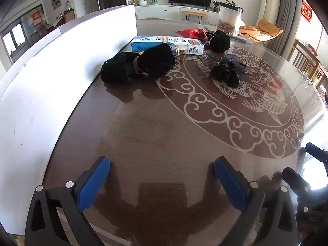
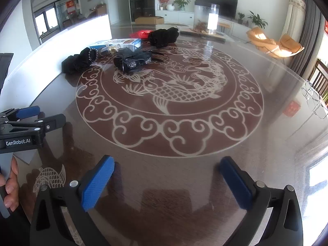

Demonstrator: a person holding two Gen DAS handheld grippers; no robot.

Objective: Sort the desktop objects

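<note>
Several objects lie at the far side of a round glass-topped table (image 1: 164, 135) with a carp pattern. A black velvet pouch (image 1: 139, 65) (image 2: 79, 61) sits nearest the white board. Behind it lie a blue and white box (image 1: 167, 44) (image 2: 123, 43) and a small glass bottle (image 1: 181, 50) (image 2: 113, 49). A black mesh hair clip (image 1: 227, 71) (image 2: 133, 60) rests on the pattern. Farther back are a black bundle (image 1: 220, 41) (image 2: 163, 35) and a red bag (image 1: 190, 33) (image 2: 141, 33). My left gripper (image 1: 162, 164) (image 2: 45, 115) and right gripper (image 2: 167, 162) both hang open over bare table, well short of the objects.
A white board (image 1: 61, 65) stands along the table's left edge. A clear jar (image 1: 229, 20) (image 2: 207, 18) stands at the far rim. Wooden chairs (image 1: 307, 61) stand to the right. A hand (image 2: 10, 184) holds the left gripper's handle.
</note>
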